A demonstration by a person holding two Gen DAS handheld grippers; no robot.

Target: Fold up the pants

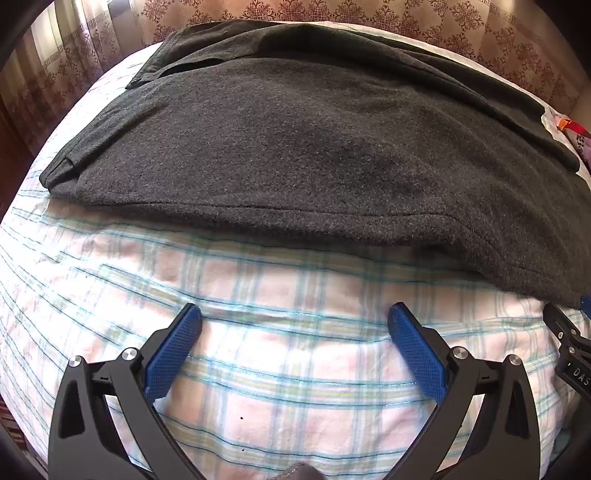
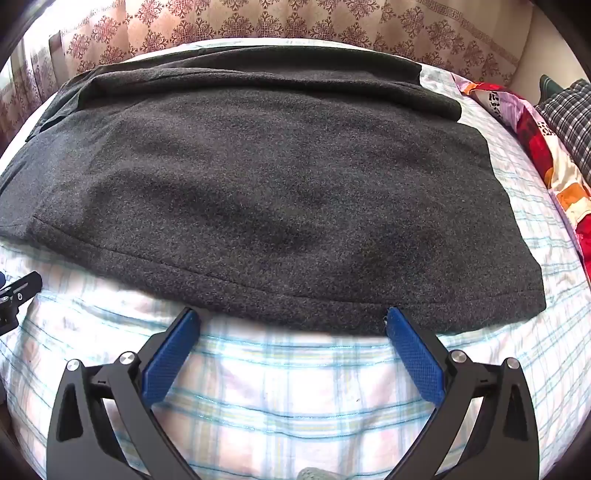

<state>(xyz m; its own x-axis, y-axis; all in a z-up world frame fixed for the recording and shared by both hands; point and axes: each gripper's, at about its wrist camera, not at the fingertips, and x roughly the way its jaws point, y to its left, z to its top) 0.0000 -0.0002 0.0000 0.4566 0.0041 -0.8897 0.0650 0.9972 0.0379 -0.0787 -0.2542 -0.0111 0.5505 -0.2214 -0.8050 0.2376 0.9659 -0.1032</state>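
Observation:
Dark grey fleece pants (image 1: 295,140) lie flat on the bed, one layer folded over another, with a hemmed edge nearest me; they also show in the right wrist view (image 2: 266,192). My left gripper (image 1: 294,314) is open and empty over the sheet, a short way in front of that edge. My right gripper (image 2: 293,317) is open and empty, its fingertips (image 2: 393,314) right at the near hem. Each gripper shows at the edge of the other's view: the right gripper (image 1: 569,339) and the left gripper (image 2: 14,299).
The bed has a pink, white and blue checked sheet (image 1: 258,369). A patterned curtain (image 2: 295,22) hangs behind the bed. A colourful quilt (image 2: 546,147) and a dark checked pillow (image 2: 569,118) lie at the right.

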